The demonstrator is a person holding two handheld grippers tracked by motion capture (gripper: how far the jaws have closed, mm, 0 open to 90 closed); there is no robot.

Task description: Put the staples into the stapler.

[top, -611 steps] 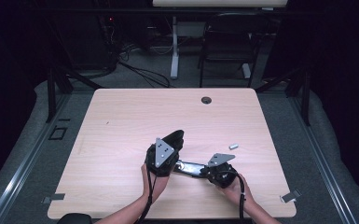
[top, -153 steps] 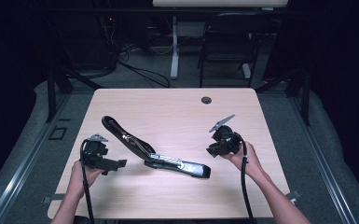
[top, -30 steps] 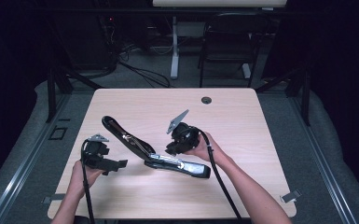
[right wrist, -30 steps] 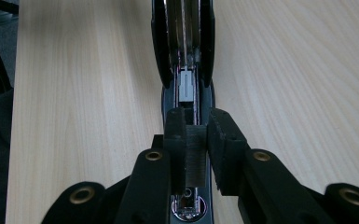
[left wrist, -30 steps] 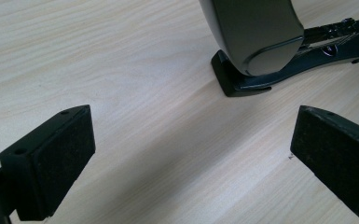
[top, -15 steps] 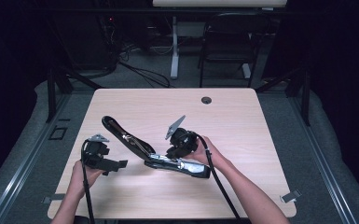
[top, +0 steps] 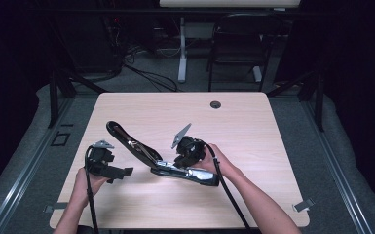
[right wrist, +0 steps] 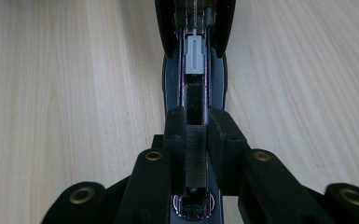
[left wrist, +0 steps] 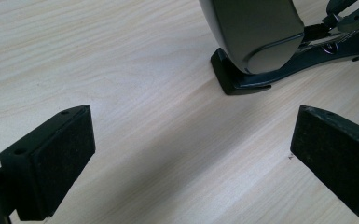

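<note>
Light wood-grain counter [top: 272, 146], rectangular w/ rounded corners, dark round grommet hole [top: 215, 104] near far edge, centre. Lying on it: black stapler [top: 160, 161], swung open, base flat on the wood approx mid-counter toward the near side, top arm angled up-left.

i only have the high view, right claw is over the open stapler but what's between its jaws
Observer: In the right gripper view the right claw is shut on a strip of staples, held right over the stapler's open magazine channel.
Operator: is the strip lined up with the channel
Observer: Yes, it runs along the same line as the channel, with the grey pusher farther along the track.
Operator: and the left claw, open or shut
Observer: Open. In the left gripper view the left claw has its pads wide apart with bare table between them, and the stapler's lid tip ahead, apart from them.
</note>
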